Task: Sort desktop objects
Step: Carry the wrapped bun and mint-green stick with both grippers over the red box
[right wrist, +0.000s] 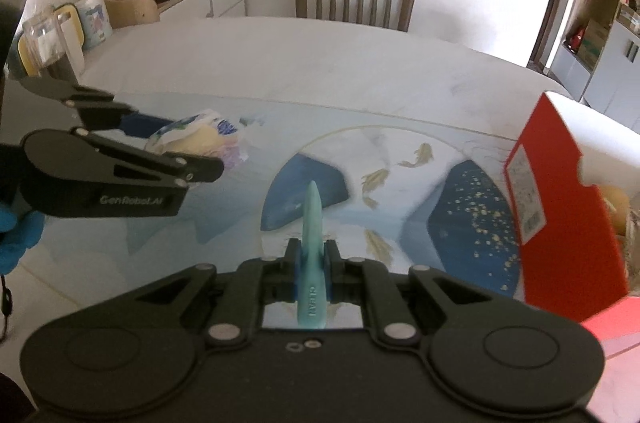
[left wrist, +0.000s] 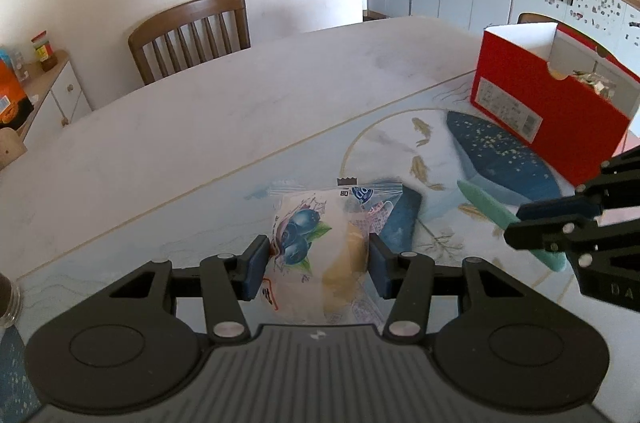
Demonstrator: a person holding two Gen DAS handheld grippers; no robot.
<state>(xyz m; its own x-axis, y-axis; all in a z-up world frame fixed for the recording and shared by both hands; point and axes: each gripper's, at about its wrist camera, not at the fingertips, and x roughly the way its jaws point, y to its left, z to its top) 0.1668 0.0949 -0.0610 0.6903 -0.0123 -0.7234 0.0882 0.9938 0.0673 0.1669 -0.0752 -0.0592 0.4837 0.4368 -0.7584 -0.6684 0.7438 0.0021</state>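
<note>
Between the two blue pads of the left gripper we see a clear snack packet with blueberries printed on it and a yellow cake inside; the pads press on both its sides, so the packet is clamped — its far end reaches forward past the fingertips, above the patterned mat. Ahead and to the right of this gripper stands the red box, open at the top, on the mat; some things lie inside it, but we cannot tell what they are. Far ahead, beyond the white table, stands a wooden chair.

From the right wrist view, the right gripper has its jaws nearly together on a thin green stick with the word CLEAN on it; the stick points straight forward from the fingers, over the blue shapes of the mat. To the right of this gripper is the red box — close beside it. To the left we see the left gripper with the packet, and behind it a hand in a blue glove.
</note>
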